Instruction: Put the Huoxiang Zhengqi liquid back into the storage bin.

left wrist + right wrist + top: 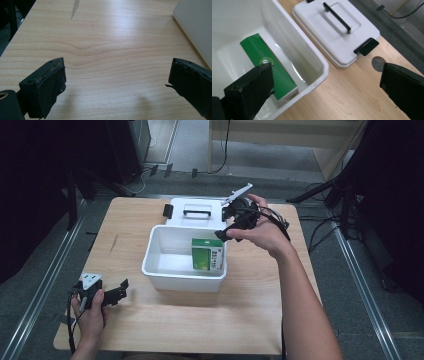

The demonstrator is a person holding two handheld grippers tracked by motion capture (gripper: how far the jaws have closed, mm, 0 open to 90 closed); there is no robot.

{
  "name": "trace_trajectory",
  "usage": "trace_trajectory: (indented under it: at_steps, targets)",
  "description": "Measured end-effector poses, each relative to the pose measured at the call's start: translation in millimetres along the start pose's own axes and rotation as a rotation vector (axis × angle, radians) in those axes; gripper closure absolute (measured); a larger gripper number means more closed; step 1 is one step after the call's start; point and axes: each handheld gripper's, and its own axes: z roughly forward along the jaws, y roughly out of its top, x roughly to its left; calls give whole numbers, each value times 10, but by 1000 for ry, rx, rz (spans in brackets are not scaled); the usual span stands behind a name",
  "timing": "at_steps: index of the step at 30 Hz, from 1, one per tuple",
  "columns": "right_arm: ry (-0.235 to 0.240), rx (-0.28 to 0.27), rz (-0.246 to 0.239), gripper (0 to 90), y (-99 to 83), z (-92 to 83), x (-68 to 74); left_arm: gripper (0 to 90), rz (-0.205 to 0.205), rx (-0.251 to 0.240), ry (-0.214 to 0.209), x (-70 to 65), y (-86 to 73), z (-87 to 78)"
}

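A green box (208, 254) stands inside the white bin (155, 268), against its right wall; in the right gripper view the green box (265, 63) lies on the bin's floor. My right gripper (226, 231) hovers over the bin's far right corner, jaws wide open with nothing between them. The white lid (195, 212) with a black handle (336, 17) and black latches rests on the table behind the bin. My left gripper (119, 290) rests low at the table's front left, open over bare wood (110, 62).
The bin's white wall (197, 22) shows at the right of the left gripper view. A dark round spot (377, 63) marks the wood near the lid (337, 32). Black stands and cables crowd the floor beyond the table's far right edge.
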Motion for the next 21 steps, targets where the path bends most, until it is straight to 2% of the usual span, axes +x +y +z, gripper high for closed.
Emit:
trace_trajectory:
  at_steps: [4,9,13,18,21]
  targets:
    - [-49,-51,64,0,-135,-67,-133,21,1,1,0,-2,-1,-2]
    - [-120,-81,145,0,-309,-105,-234,21,3,1,1,-3,-1,-1]
    - [-229,-118,223,0,-444,-158,-300,21,2,2,0,-1,-1,-2]
    - [-306,-178,323,0,-636,-237,-405,21,2,2,1,-1,0,-1]
    - [-356,-181,353,0,-753,-256,-432,21,3,1,1,-2,-1,-3]
